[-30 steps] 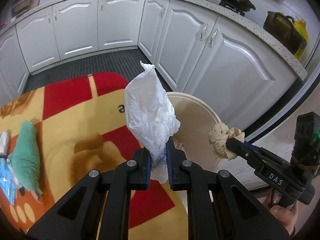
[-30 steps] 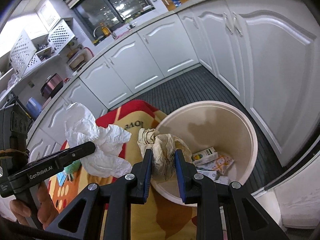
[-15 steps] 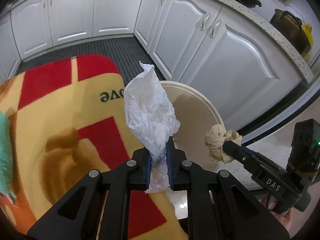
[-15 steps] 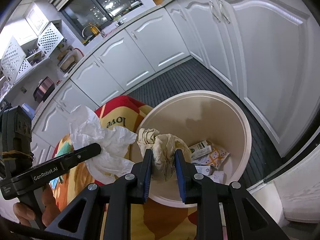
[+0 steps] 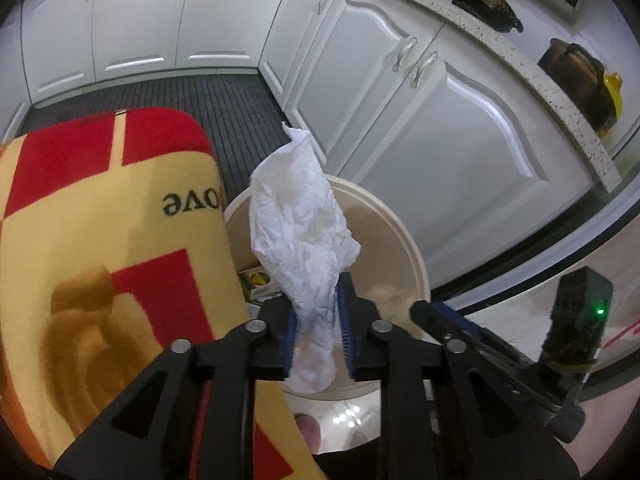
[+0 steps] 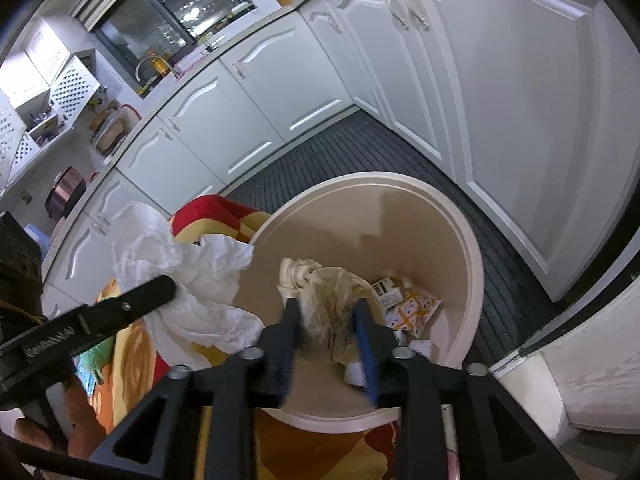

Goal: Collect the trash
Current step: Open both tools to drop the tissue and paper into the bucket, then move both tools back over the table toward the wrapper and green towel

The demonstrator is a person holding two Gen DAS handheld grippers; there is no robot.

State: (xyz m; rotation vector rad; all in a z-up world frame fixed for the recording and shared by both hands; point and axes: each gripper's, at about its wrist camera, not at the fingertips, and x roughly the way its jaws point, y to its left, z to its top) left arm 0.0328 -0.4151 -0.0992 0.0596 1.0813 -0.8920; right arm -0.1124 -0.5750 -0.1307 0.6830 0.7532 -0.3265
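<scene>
Between the fingers of my left gripper (image 5: 318,320) a crumpled white tissue (image 5: 296,220) stands upright over the near rim of the cream trash bin (image 5: 416,256). The jaws are opening, and the pads still touch the tissue. My right gripper (image 6: 328,320) hangs over the bin's (image 6: 472,248) mouth. Its jaws are opening and blurred, and a stained beige paper wad (image 6: 328,284) sits loosely between them. The right wrist view also has the left gripper (image 6: 160,292) with the tissue (image 6: 200,272) at the left. A finger of the right gripper (image 5: 432,312) reaches in at the lower right of the left wrist view.
Packets and small boxes (image 6: 412,308) lie on the bin's floor. A red and yellow cloth (image 5: 100,240) printed "love" lies left of the bin, with a green item (image 6: 96,356) on it. White cabinets (image 5: 460,152) and dark ribbed flooring (image 5: 224,100) lie behind. A person's hand (image 6: 76,412) grips the left handle.
Both grippers have come down and in over the bin. Both pairs of jaws have widened, the right more than the left. The beige wad now sits looser.
</scene>
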